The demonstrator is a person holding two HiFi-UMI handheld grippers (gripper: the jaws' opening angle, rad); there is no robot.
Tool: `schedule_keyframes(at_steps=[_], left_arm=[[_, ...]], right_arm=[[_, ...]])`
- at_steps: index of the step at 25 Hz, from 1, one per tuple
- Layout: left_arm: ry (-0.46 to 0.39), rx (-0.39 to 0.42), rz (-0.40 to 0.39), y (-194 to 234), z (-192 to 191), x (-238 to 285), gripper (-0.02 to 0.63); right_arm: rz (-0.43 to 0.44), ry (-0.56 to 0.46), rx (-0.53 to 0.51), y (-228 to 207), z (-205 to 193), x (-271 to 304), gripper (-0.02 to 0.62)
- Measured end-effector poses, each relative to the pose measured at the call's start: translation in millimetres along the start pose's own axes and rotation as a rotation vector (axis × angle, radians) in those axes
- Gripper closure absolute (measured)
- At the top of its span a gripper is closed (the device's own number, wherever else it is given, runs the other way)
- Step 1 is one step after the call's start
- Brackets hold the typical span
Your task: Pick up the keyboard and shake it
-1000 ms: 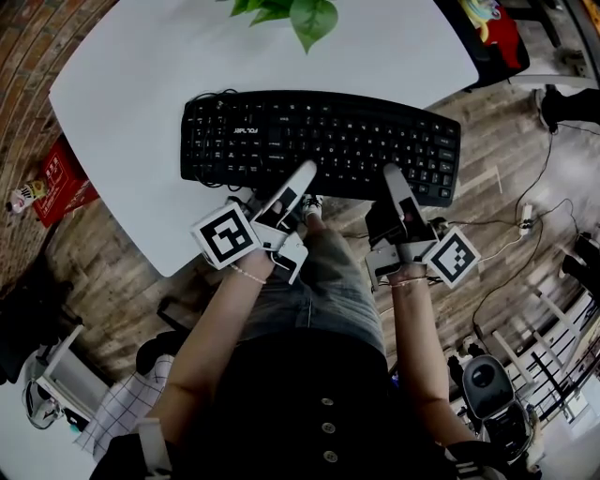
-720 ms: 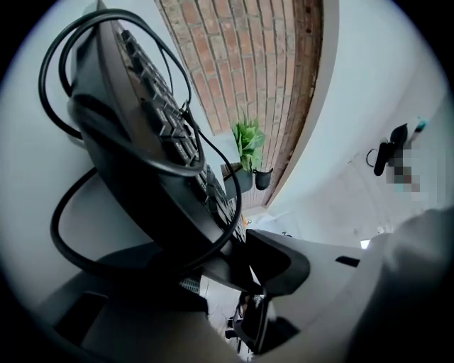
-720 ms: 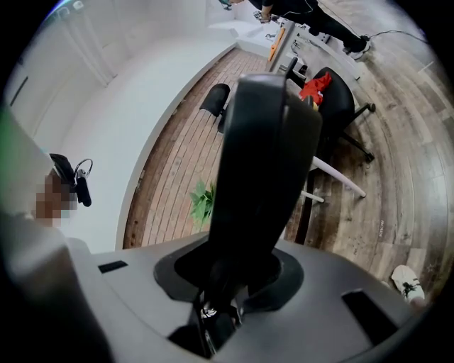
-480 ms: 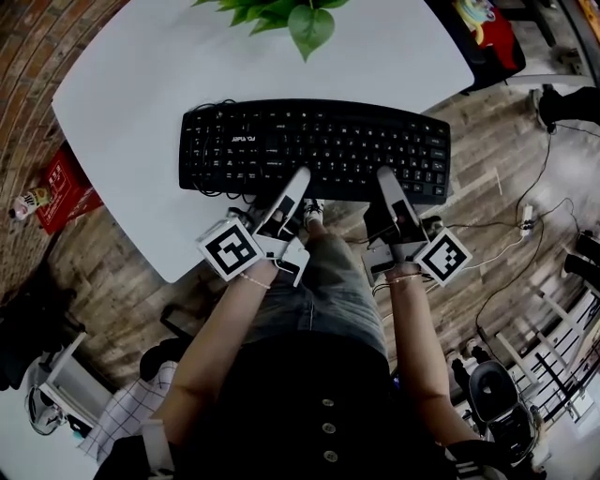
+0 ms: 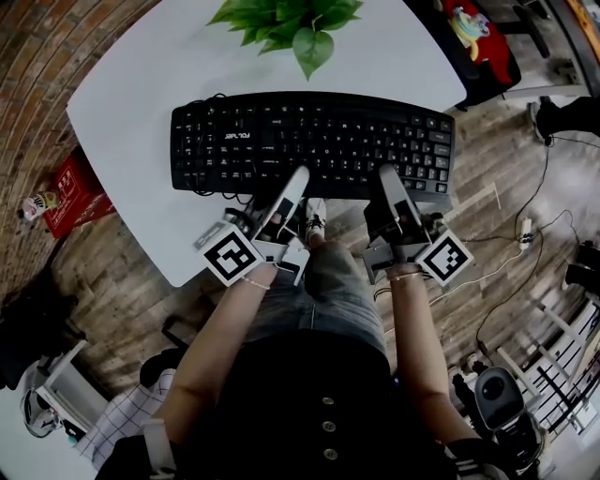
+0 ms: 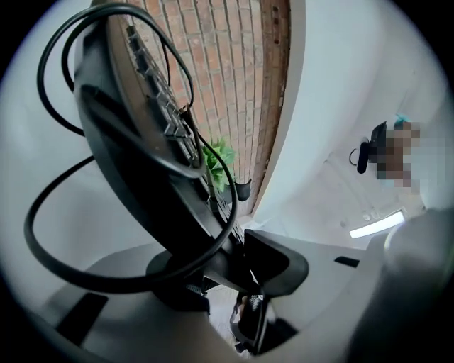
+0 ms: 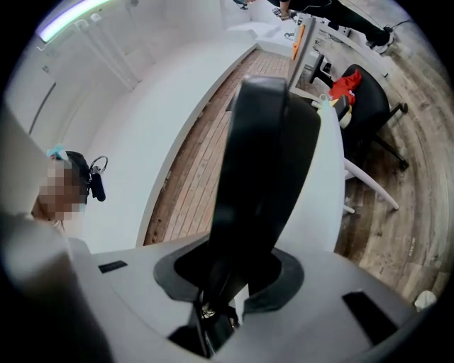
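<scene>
A black keyboard (image 5: pixel 314 141) lies across the near edge of the white table (image 5: pixel 131 84), its right end past the table's edge. My left gripper (image 5: pixel 298 180) is shut on the keyboard's near rim, left of the middle. My right gripper (image 5: pixel 387 178) is shut on the same rim further right. In the left gripper view the keyboard (image 6: pixel 135 156) stands tilted between the pads of the left gripper (image 6: pixel 234 248), with its black cable (image 6: pixel 57 241) hanging in loose loops. In the right gripper view the keyboard's edge (image 7: pixel 266 156) rises from the right gripper (image 7: pixel 227 273). It appears raised off the table.
A green plant (image 5: pixel 291 23) stands at the table's far edge behind the keyboard. On the wooden floor lie a red box (image 5: pixel 70 192) at the left and cables (image 5: pixel 525 225) at the right. A dark chair with a red toy (image 5: pixel 478 37) stands at the far right.
The keyboard has shifted left and a little away from me, and its right end has come up level. Both grippers have moved with it on its near rim.
</scene>
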State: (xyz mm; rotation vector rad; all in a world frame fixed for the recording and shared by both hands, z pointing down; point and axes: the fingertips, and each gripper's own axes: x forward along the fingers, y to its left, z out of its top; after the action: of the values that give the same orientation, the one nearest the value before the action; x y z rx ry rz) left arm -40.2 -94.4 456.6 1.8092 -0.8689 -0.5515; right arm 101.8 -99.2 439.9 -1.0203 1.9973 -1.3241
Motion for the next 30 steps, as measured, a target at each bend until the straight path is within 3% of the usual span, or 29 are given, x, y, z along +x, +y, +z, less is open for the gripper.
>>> schedule_keyframes(at_steps=[21,30], left_arm=[[-0.119,0.266,-0.258,-141.8,99.4,40.1,0.440],[-0.152,0.374,-0.389,-160.0,103.9,39.2,0.440]], right_arm=[[0.321,-0.124,-0.197,141.9,90.5,46.7,0.486],[0.445,-0.178,-0.294,159.4,95.3,41.0,0.488]])
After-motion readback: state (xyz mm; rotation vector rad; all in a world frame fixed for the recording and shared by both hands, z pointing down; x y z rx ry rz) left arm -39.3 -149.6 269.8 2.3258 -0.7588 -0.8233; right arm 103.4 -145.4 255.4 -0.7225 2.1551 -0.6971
